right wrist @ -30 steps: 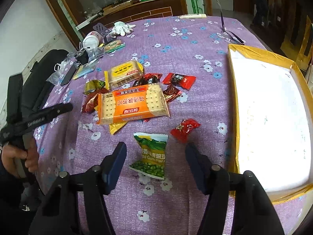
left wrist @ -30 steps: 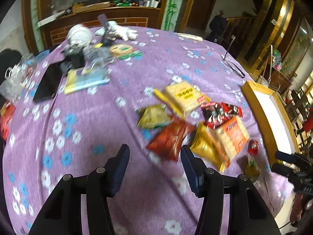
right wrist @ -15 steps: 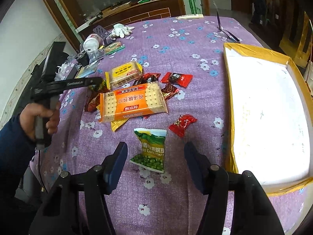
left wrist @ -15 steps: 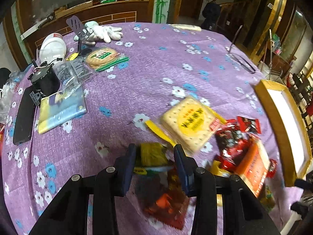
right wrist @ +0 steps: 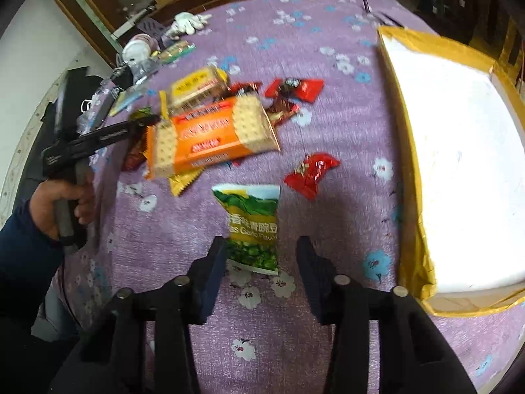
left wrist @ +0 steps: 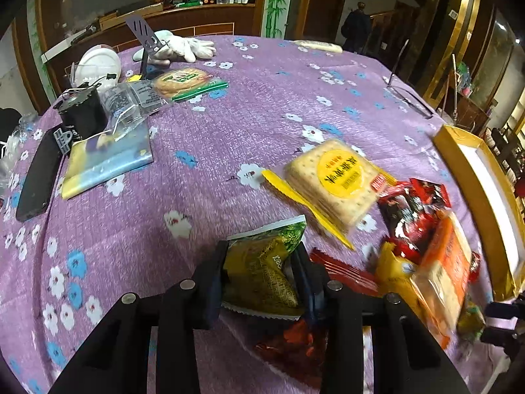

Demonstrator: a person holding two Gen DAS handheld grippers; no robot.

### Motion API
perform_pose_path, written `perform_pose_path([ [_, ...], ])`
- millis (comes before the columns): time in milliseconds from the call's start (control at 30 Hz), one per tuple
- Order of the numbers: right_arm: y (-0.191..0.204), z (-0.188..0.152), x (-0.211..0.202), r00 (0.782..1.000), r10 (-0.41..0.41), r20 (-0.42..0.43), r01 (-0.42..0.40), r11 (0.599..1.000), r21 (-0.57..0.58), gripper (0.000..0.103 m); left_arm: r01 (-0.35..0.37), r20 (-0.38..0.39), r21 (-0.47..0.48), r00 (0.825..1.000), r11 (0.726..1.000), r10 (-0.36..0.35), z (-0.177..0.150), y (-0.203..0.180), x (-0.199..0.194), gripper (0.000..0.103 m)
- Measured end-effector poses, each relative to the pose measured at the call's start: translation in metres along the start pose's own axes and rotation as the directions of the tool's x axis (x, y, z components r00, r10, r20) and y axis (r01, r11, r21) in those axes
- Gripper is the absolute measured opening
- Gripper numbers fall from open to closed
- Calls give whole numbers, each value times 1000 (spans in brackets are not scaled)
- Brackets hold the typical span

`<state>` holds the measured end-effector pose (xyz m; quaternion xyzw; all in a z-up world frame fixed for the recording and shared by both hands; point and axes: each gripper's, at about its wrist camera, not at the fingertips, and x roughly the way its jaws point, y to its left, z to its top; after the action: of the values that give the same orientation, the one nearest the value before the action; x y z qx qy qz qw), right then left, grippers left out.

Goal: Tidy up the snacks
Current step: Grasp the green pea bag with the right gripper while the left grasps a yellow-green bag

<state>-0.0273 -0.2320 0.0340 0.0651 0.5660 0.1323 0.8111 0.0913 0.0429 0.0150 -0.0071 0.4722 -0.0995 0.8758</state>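
My left gripper is shut on a yellow-green snack packet, held just above a red packet on the purple cloth. A yellow cracker pack, dark red candy packets and an orange cracker pack lie to its right. My right gripper is open, its fingers either side of the lower end of a green pea packet. A red candy lies just beyond. The orange cracker pack and the left gripper show at the left.
A gold-rimmed box with a white floor stands at the right; it also shows in the left wrist view. A phone, a blue-yellow booklet, a black holder, bagged biscuits and white gloves crowd the far left.
My left gripper has closed on the yellow-green packet and lifted it slightly. My right gripper has moved forward, so its fingers now flank the green pea packet.
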Motion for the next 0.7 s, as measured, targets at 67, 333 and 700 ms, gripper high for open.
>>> perform_pose_path([
  [67,2,1,4,1000,3,-6,-3,1000,0,41,16,14,-8,1000,1000,-16,-4,1,-8,40],
  [333,12,12,3,1000,27,11,-27,1000,3,42,44,55,-28,998,999,-43,-12,-1,-36,40],
  [700,12,20,28,999,-21,-47,24,998,64,39,98,101,-15,990,995,-96,-18,-16,-65,40],
])
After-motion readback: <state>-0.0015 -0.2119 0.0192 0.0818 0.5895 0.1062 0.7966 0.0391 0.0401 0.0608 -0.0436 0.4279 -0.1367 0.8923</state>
